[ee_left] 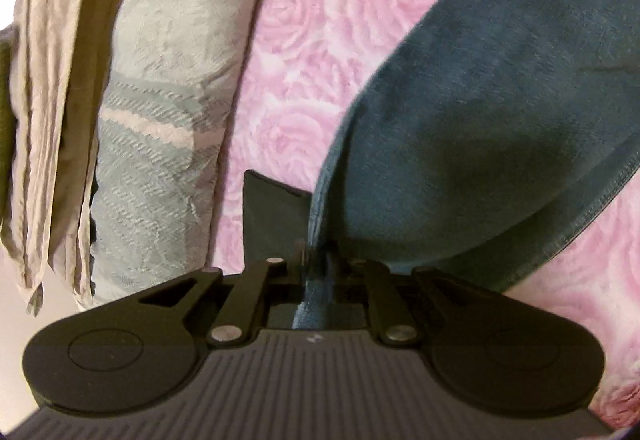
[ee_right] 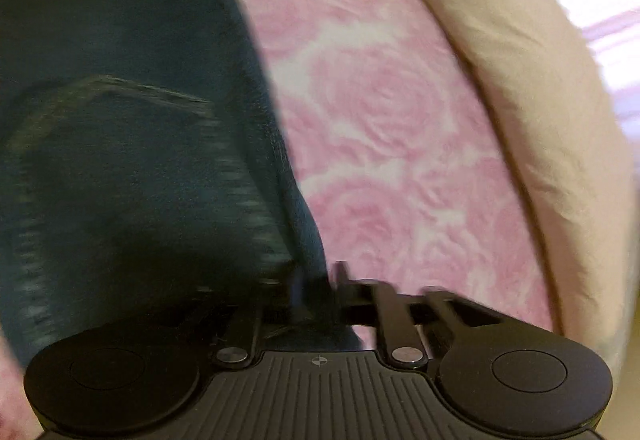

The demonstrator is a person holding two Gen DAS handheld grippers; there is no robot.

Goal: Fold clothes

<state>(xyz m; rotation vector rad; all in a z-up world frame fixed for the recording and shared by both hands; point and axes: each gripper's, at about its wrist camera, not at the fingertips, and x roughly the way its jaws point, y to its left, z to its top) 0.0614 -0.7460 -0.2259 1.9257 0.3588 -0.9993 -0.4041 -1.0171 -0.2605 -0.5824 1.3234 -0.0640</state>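
**A:** Looking at this one, the dark teal garment [ee_left: 480, 100] is laid over the pink rose-print bedspread [ee_left: 304, 52], and both tongs are right at its edge. The left gripper [ee_left: 316, 260] has its jaws nearly together with a fold of the teal cloth running between them, so I'd call that a pinch. The right gripper [ee_right: 320, 280] is blurry, with the cloth edge at its jaws, but I can't tell if it's gripping or just sitting there.

**B:** What's the risk then?

**A:** Mostly uneven hold, I'd guess. If one side lets go while the other hangs on, the garment could drag crooked and the fold would come out skewed. In the right wrist view there's a stitched pocket [ee_right: 120, 144] at about 9 o'clock from the jaws, and thicker layers there might bunch up. The bedspread is soft too, so a low pinch could grab it along with the cloth.

**B:** And around it?

**A:** It's a bed, not a table. In the left view there's a grey-blue patterned cloth [ee_left: 160, 120] at 10 o'clock, with a crumpled beige cloth [ee_left: 52, 80] beside it further left. In the right view a cream pillow or duvet [ee_right: 520, 80] curves round at 2 o'clock. Anything swung wide could snag on those.
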